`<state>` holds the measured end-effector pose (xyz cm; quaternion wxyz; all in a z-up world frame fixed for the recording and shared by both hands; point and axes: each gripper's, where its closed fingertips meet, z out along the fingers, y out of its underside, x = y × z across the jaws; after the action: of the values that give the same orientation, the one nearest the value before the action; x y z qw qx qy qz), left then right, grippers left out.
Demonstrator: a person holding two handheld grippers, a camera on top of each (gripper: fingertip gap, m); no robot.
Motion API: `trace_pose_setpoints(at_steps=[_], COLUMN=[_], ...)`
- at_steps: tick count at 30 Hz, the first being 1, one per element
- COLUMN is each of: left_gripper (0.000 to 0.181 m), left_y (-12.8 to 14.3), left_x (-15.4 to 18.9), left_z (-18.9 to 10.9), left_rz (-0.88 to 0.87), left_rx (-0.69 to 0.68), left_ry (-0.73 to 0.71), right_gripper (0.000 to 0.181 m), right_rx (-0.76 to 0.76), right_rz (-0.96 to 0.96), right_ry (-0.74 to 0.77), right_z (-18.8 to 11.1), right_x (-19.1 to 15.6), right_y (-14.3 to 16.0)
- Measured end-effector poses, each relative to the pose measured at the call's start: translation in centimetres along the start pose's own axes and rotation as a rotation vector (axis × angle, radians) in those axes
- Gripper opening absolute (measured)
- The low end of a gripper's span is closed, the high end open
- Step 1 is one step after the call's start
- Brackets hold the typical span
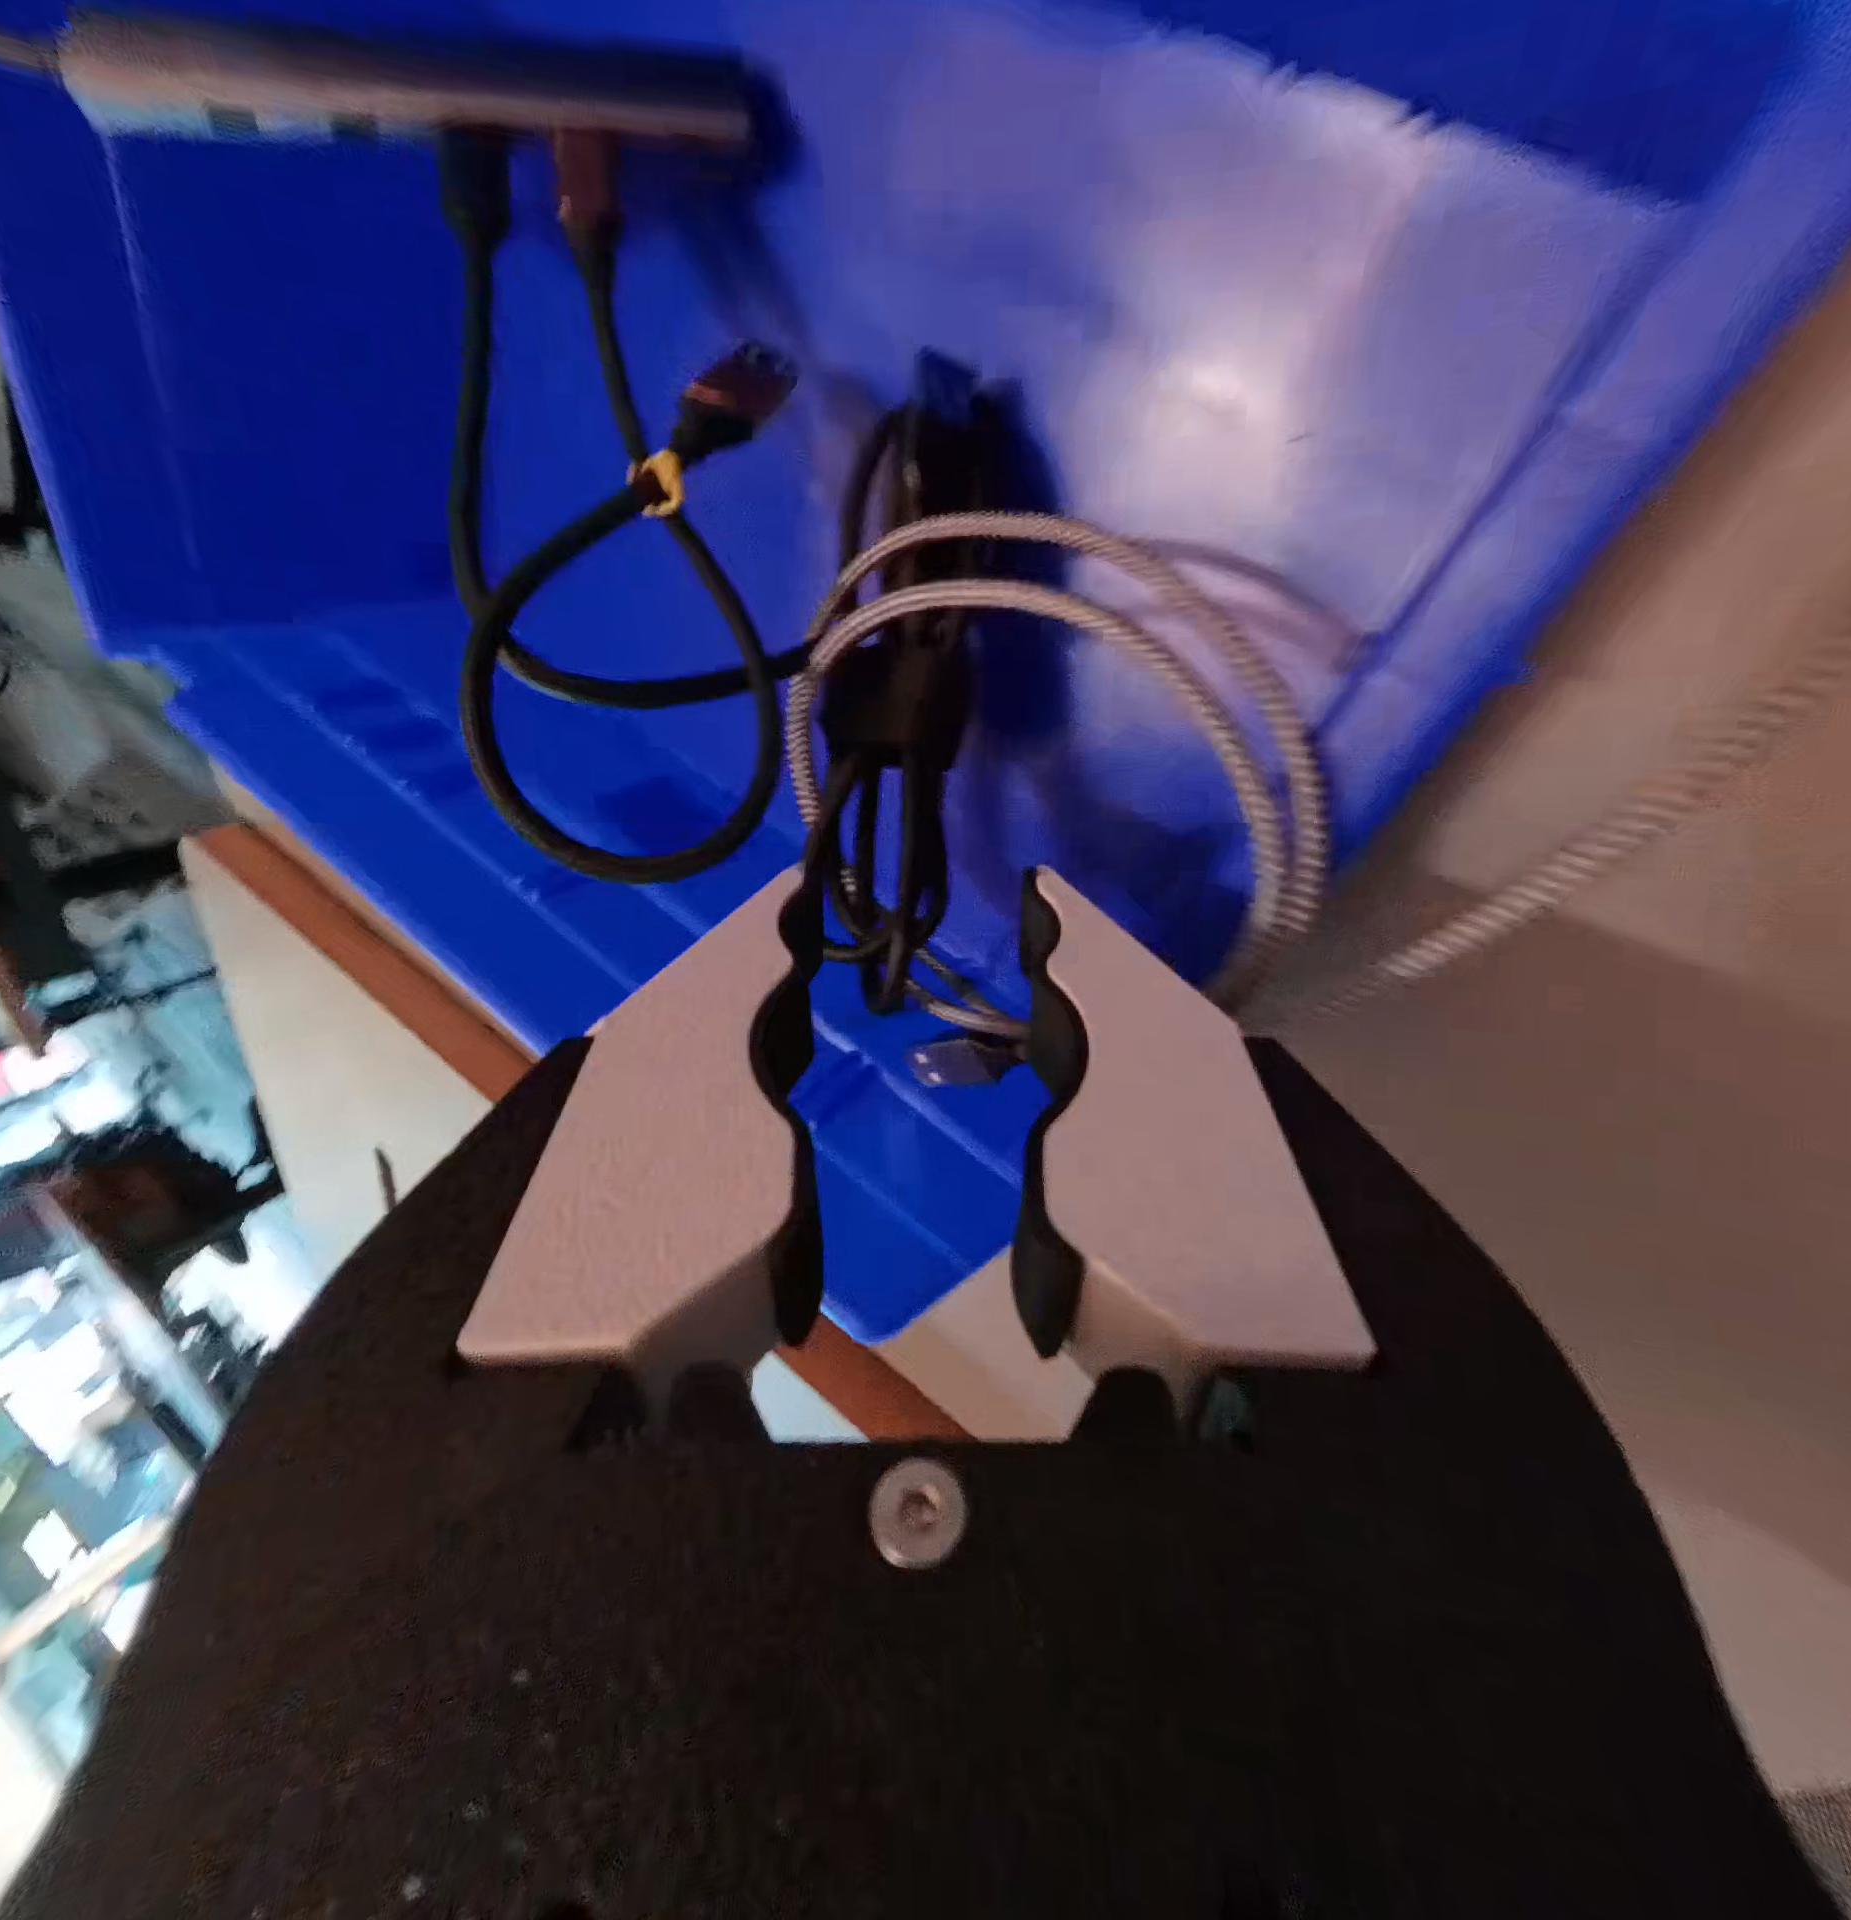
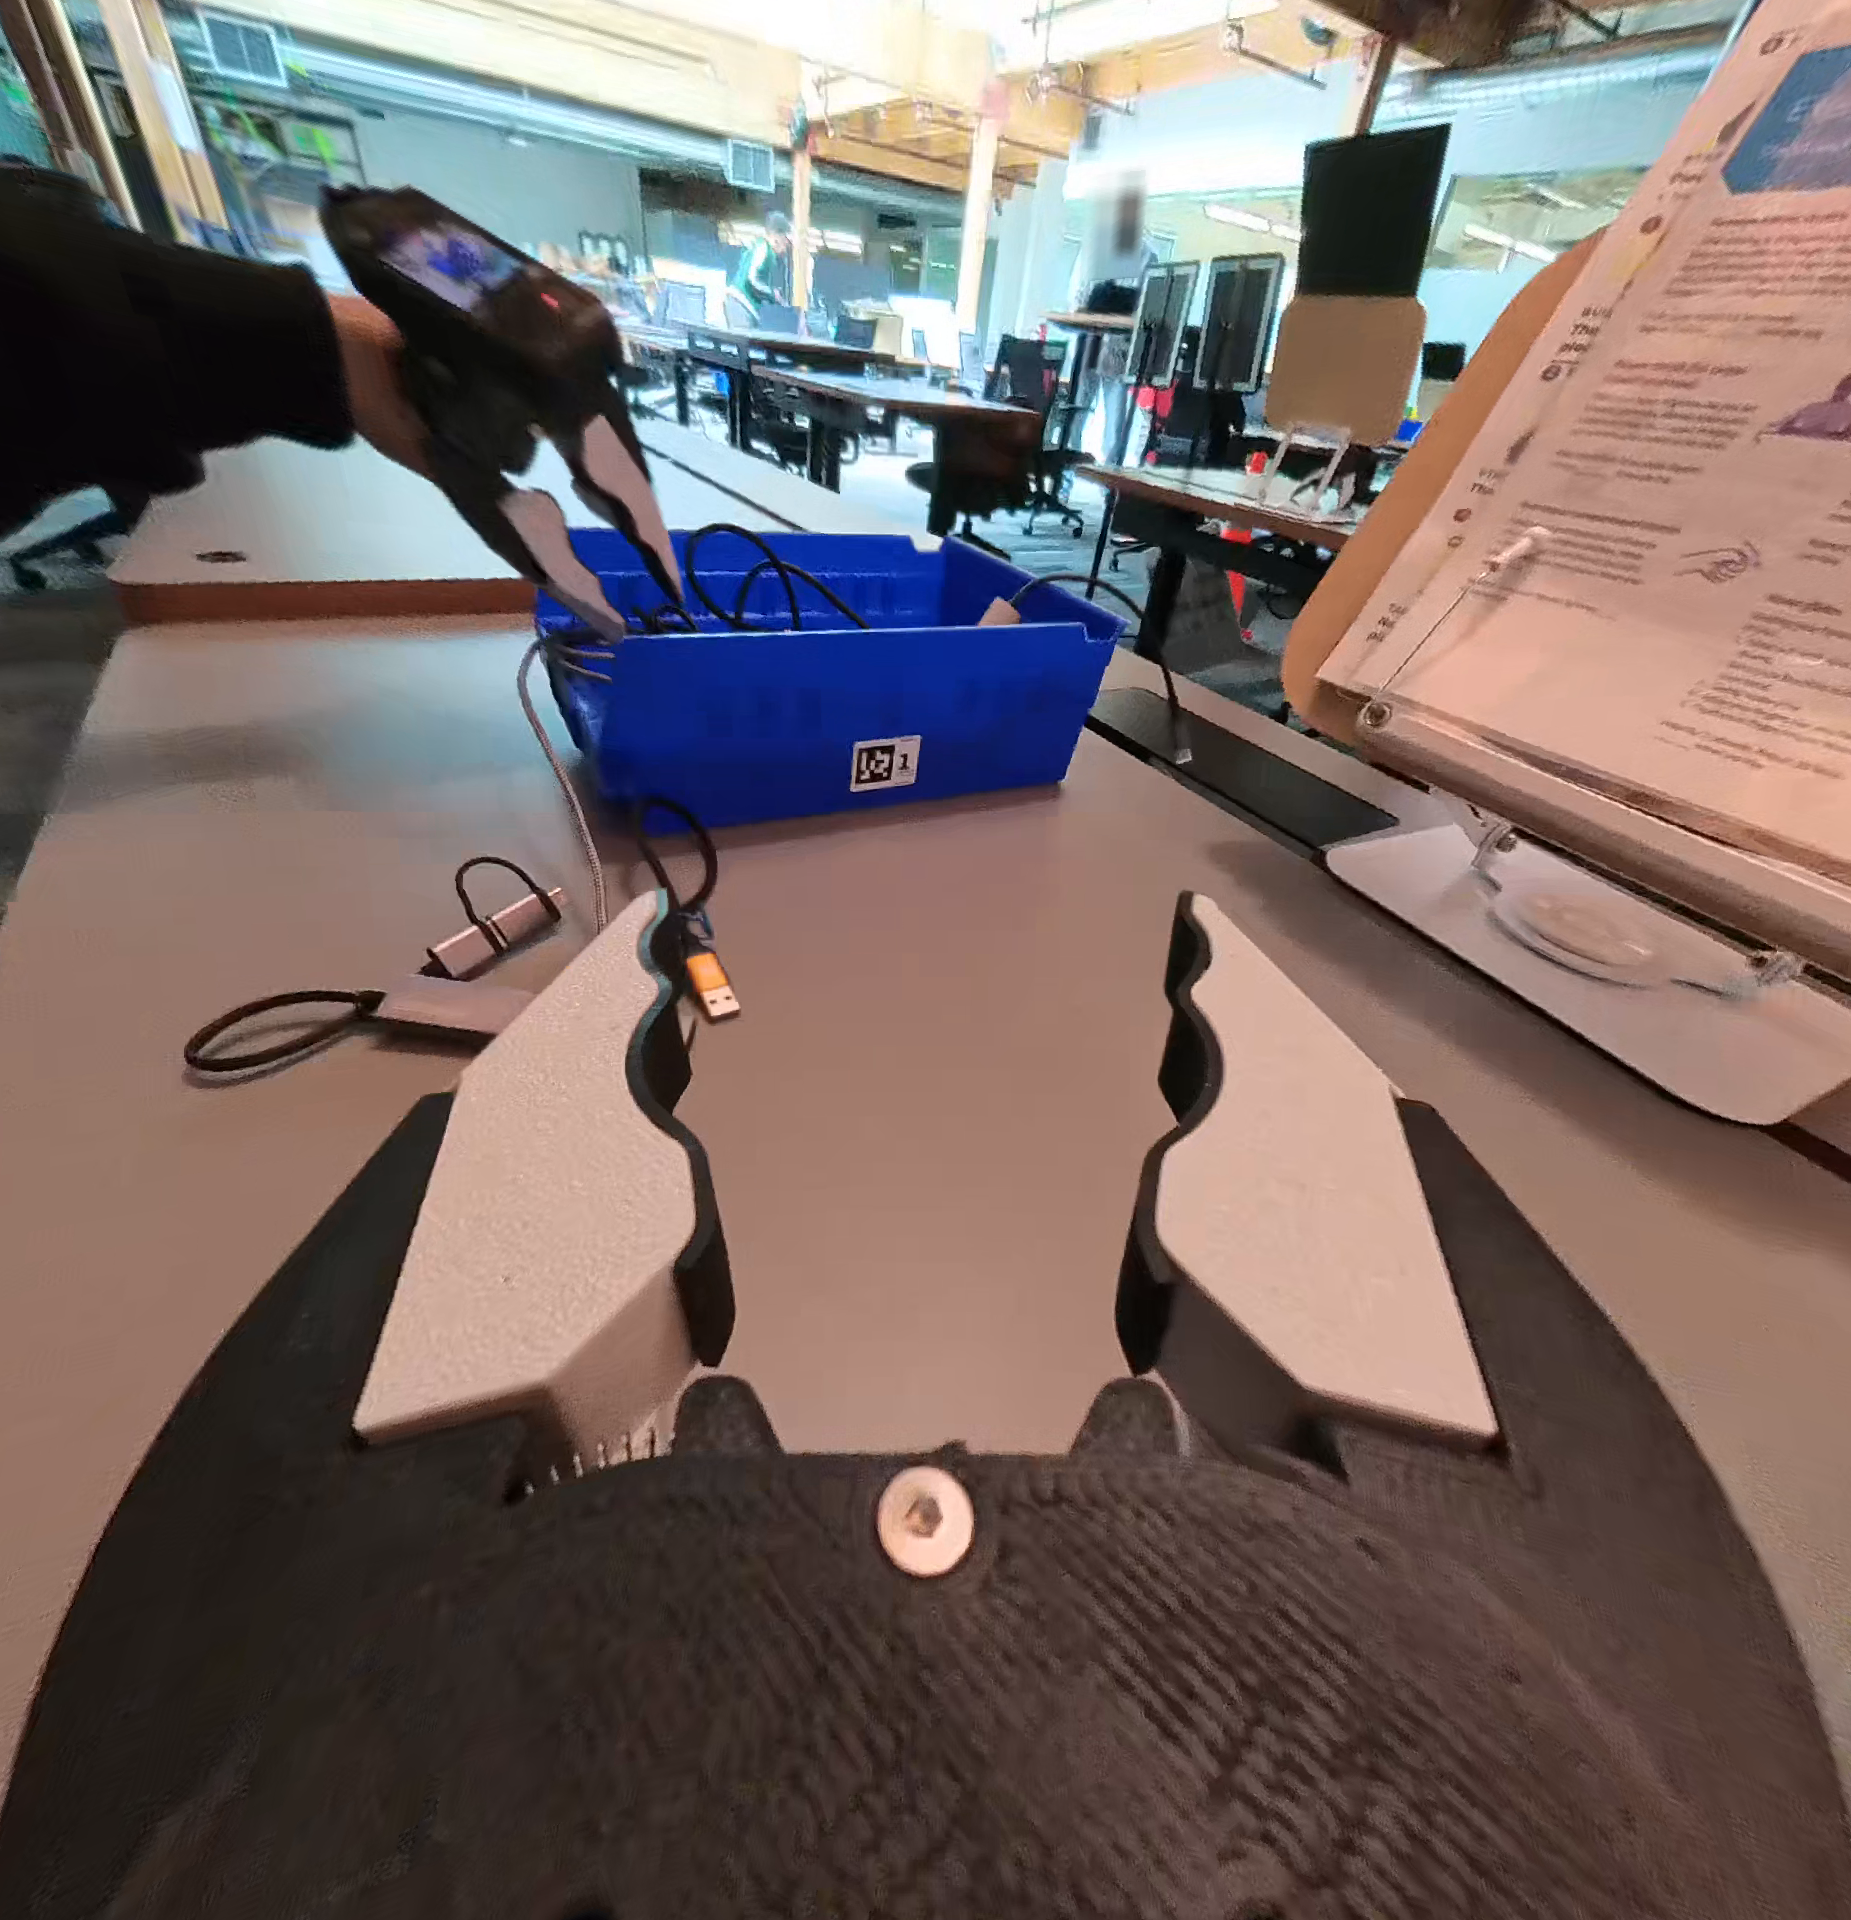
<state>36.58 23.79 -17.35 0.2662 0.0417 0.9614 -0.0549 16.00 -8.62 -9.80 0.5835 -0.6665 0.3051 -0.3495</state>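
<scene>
Hovering over the blue bin (image 1: 360,748), the left gripper (image 1: 916,914) points down with its jaws narrowly parted, black bundled cables (image 1: 900,727) and a braided grey cable (image 1: 1108,623) just beyond its tips; whether it touches them I cannot tell. A grey hub (image 1: 401,88) with two plugged black cords lies at 11 o'clock. The right gripper (image 2: 921,935) rests wide apart, holding nothing, above the grey table (image 2: 952,1091); an orange-tipped USB plug (image 2: 713,987) sits by its left fingertip, the bin at 12 o'clock.
</scene>
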Motion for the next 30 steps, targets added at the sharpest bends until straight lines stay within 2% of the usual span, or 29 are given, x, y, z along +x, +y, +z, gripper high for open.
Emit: trace_pose_setpoints(at_steps=[3, 6, 8, 12, 16, 19, 20, 22, 25, 30], left_gripper=[0.031, 0.025, 0.024, 0.023, 0.022, 0.021, 0.020, 0.021, 0.021, 0.020], left_y=[1.5, 2.2, 2.4, 2.4, 1.5, 1.1, 1.5, 3.4, 5.0, 4.4], left_x=[-1.0, -0.4, -0.3, -2.7, -3.1, -3.2, -3.8, -5.9, -7.3, -8.6], left_z=[2.2, 2.2, 0.6, -3.9, -7.9, -10.0, -10.3, -10.2, -10.6, -10.3], left_rz=[0.001, 0.051, 0.150, 0.303, 0.244, 0.170, 0.164, 0.278, 0.490, 0.742], left_rx=[-0.145, -0.228, -0.253, -0.315, -0.313, -0.304, -0.333, -0.473, -0.698, -0.952], left_ry=[-0.040, 0.036, 0.130, 0.205, 0.398, 0.538, 0.544, 0.463, 0.417, 0.364], right_gripper=[0.095, 0.090, 0.090, 0.088, 0.089, 0.088, 0.088, 0.088, 0.088, 0.088], right_rx=[-0.030, -0.012, 0.014, 0.041, 0.024, 0.035, 0.035, 0.028, 0.025, -0.004], right_rz=[-0.069, -0.067, -0.004, 0.028, 0.016, 0.034, 0.041, 0.048, 0.054, 0.034], right_ry=[0.048, 0.071, 0.049, 0.048, 0.047, 0.028, 0.024, 0.026, 0.028, 0.029], right_z=[-0.4, -1.0, -1.2, -1.6, -1.6, -1.6, -1.6, -1.7, -1.6, -1.5], right_x=[0.5, 0.9, 0.7, 0.8, 0.8, 0.5, 0.5, 0.6, 0.6, 0.5], right_y=[0.5, 0.3, 0.0, -0.3, 0.0, -0.1, -0.1, 0.1, 0.2, 0.8])
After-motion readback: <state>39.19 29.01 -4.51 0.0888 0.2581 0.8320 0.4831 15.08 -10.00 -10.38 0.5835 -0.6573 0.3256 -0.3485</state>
